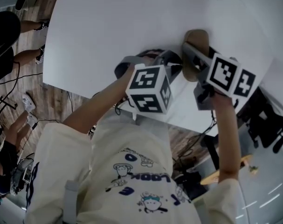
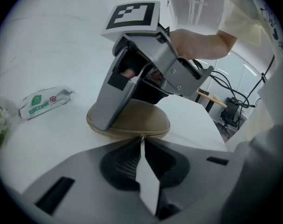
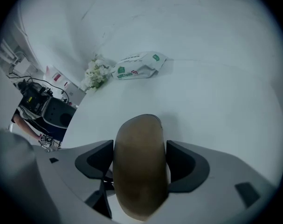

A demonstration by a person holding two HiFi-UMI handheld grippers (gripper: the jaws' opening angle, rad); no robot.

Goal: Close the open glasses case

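Observation:
A tan oval glasses case [image 1: 196, 40] lies on the white table [image 1: 108, 31] with its zip seam together. In the right gripper view the case [image 3: 140, 171] sits lengthwise between the jaws of my right gripper [image 3: 140, 158]. They flank it closely, and a thin light gap shows on the right side. My left gripper [image 2: 141, 143] is shut, its tips meeting at the small zipper pull [image 2: 141, 136] on the near end of the case [image 2: 146, 118]. From that view, one right gripper finger [image 2: 106, 108] rests along the case's side.
A white and green wipes pack [image 3: 139, 65] and a small bunch of flowers [image 3: 97, 73] lie farther out on the table. The table's front edge runs just under both grippers. Chairs, cables and people's legs are on the floor around it.

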